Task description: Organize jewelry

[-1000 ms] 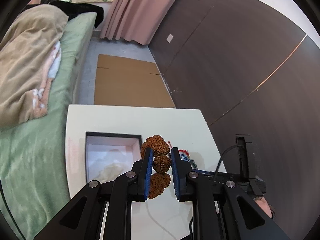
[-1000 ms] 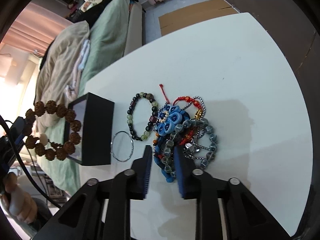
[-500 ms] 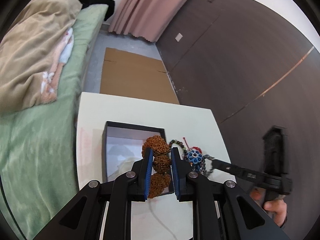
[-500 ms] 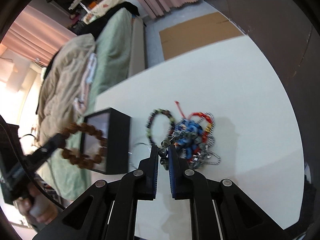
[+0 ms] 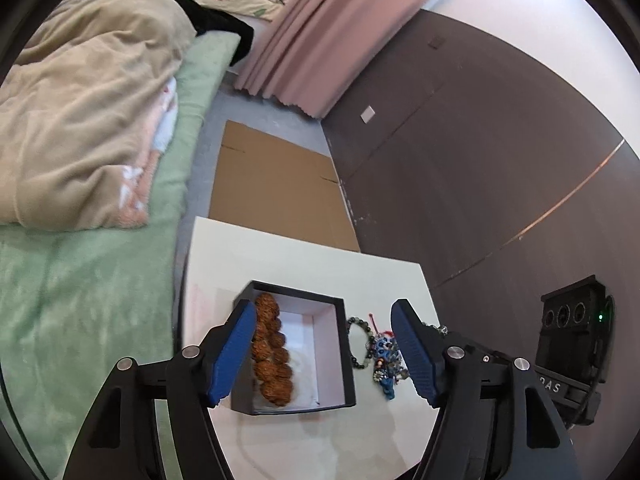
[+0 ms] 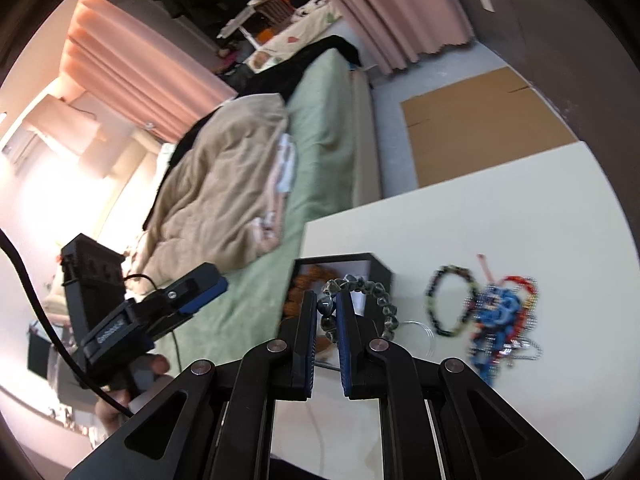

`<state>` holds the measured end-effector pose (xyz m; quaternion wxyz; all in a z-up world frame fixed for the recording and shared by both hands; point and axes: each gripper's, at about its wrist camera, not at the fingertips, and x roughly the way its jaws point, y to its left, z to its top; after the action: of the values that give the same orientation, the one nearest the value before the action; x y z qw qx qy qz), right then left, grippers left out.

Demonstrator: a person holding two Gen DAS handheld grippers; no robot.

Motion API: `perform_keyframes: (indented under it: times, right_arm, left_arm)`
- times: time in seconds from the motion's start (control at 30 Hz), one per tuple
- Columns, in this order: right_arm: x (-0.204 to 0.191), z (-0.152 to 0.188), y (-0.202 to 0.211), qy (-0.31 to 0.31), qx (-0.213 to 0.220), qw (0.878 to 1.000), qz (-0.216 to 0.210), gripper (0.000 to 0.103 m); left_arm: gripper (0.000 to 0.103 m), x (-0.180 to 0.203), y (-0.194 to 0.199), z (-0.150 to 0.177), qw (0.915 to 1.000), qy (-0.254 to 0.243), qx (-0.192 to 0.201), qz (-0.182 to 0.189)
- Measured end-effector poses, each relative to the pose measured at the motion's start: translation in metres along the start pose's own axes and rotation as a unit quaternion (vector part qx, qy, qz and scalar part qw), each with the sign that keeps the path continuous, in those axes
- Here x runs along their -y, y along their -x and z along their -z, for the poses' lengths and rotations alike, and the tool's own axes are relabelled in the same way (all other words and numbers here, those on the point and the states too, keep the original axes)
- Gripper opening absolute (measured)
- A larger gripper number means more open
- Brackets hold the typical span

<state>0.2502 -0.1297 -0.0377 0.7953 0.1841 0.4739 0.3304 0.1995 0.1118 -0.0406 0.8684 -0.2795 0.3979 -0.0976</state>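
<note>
A black box with a white lining sits on the white table. The brown seed-bead bracelet lies inside it along the left wall. My left gripper is open above the box, empty. My right gripper is shut on a grey metallic bead bracelet and holds it above the table near the box. A pile of blue, red and silver jewelry and a dark bead bracelet lie on the table to the right; they also show in the left wrist view.
A thin silver bangle lies beside the box. A green bed with a beige blanket borders the table's left side. Flat cardboard lies on the floor beyond the table. A dark wall runs along the right.
My left gripper opened and let the brown bracelet drop into the box. My right gripper lifted the grey bead bracelet out of the pile and carried it left toward the box.
</note>
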Motion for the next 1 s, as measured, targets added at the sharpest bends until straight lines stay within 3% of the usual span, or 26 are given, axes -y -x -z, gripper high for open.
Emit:
perform_keyframes:
  times: [0.23,0.3,0.37,0.4,0.63,1.0]
  right_arm:
    - [-0.024,0.001,-0.032,0.021,-0.019,0.999,-0.015,0.012]
    - [-0.025,0.001,-0.040,0.022,-0.037,0.999,-0.016,0.022]
    - [-0.023,0.002,-0.037,0.023,-0.031,0.999,-0.016,0.059]
    - [-0.022,0.002,-0.033,0.022,-0.022,0.999,-0.007,0.065]
    - [-0.006,0.000,-0.004,0.010,0.006,1.000,0.014,0.067]
    - [0.038,0.003,0.029,-0.019,0.001,0.999,0.047,0.069]
  left_arm:
    - [0.072,-0.010,0.008,0.000,0.9999,0.009,0.006,-0.001]
    - [0.072,-0.012,0.008,0.000,0.9999,0.011,0.003,0.000]
    - [0.072,-0.011,0.008,0.000,0.9999,0.010,0.002,0.001]
    - [0.072,-0.011,0.007,0.000,1.0000,0.009,0.002,0.001]
    - [0.072,0.005,-0.004,0.004,0.9999,-0.011,-0.009,0.001]
    - [0.072,0.043,-0.038,0.019,0.9973,-0.056,-0.048,-0.005]
